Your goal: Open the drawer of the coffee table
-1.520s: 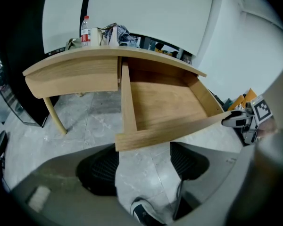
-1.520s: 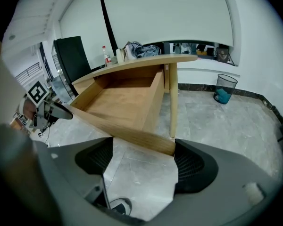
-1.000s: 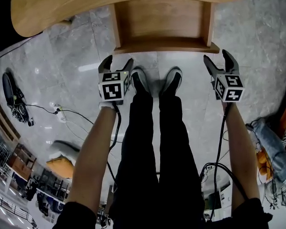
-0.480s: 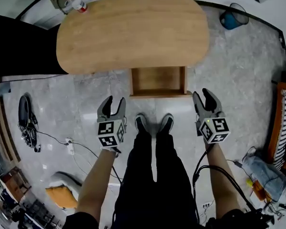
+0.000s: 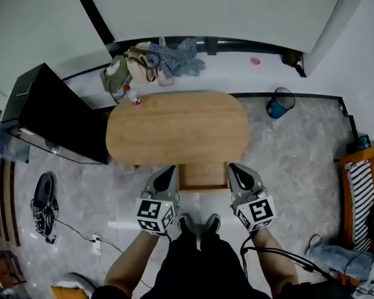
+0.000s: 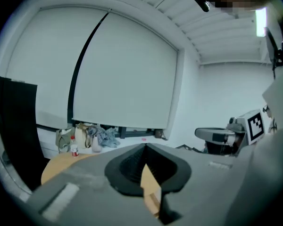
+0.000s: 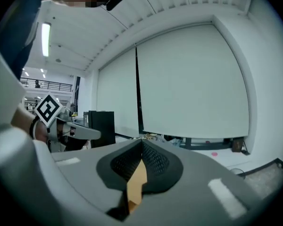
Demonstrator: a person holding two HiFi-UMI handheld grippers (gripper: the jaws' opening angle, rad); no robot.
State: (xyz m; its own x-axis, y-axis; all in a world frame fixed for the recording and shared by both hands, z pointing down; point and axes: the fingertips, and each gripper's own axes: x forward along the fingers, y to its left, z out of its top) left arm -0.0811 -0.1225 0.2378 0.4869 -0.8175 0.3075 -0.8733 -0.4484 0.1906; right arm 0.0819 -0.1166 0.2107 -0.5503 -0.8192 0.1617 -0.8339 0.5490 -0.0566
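Head view, near to far. Person's shoes (image 5: 199,223) at 6 o'clock on the grey marble floor (image 5: 299,161). Just beyond them, the left gripper (image 5: 169,169) and the right gripper (image 5: 233,167) are held side by side and apart. Each has its jaws pressed together with nothing between them (confirmed in both gripper views, where only a sliver of wood shows past the closed pads). The drawer (image 5: 203,174) stands pulled out from the near edge of the coffee table (image 5: 174,129), at 12 o'clock from the shoes. In this view the two gripper tips overlap its left and right sides; neither touches it, as far as the view tells. The oval wooden table top carries a small red-capped bottle (image 5: 133,98) at its far-left rim, about 11 o'clock. A tall black cabinet (image 5: 56,114) stands against the table's left end at 10 o'clock. A black object with trailing cables (image 5: 43,203) lies on the floor at 9 o'clock. A blue bin (image 5: 277,103) stands near the table's right end at 1 o'clock, and a striped cushion (image 5: 363,189) is at 3 o'clock. Farthest, at 12 o'clock, bags and crumpled cloth (image 5: 156,58) sit on a ledge below the pale wall.
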